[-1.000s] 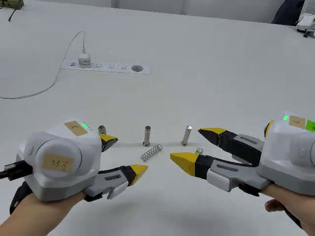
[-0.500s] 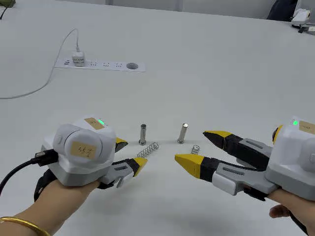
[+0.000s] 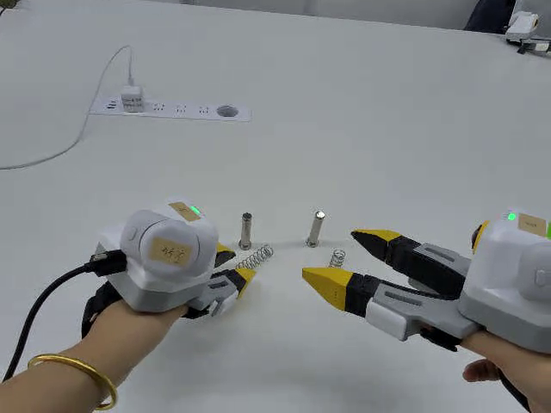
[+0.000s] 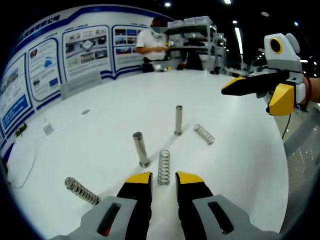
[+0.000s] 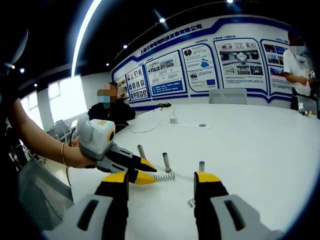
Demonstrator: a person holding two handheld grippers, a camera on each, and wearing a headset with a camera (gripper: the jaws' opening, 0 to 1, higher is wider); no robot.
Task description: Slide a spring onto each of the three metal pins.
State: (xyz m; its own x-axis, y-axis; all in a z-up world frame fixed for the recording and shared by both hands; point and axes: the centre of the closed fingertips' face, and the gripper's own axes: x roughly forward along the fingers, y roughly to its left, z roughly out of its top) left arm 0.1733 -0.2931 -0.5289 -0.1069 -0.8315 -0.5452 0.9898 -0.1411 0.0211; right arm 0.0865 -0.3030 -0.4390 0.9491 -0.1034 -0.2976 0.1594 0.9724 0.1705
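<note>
At the far left of the white table (image 3: pixel 387 129) lies a power strip (image 3: pixel 172 110) with a plug in it and a cable (image 3: pixel 82 129) trailing off toward the edge. Nearer the person, the left tool (image 3: pixel 234 263) is held low over the table by a hand with a gold bangle (image 3: pixel 73 374) on the wrist. Its yellow-tipped jaws stand a little apart, released, clamping nothing. In the left gripper view, a pin wearing a spring (image 4: pixel 80 190) stands to the left of that tool (image 4: pixel 164 179). The near end of a loose spring (image 4: pixel 164 166) lies on the table right in the gap between the jaw tips. Just beyond it the middle pin (image 3: pixel 246 231) stands upright and bare, with the loose spring (image 3: pixel 255 256) close by its base. To the right, well apart from it, the right pin (image 3: pixel 316 228) also stands upright and bare. A second loose spring (image 3: pixel 337 256) lies on the table near this pin's foot. Farthest right is the right tool (image 3: pixel 347 255), its jaws spread wide and holding nothing. Its tips point toward the pins, and the second loose spring (image 5: pixel 191 202) lies close beside one jaw.
</note>
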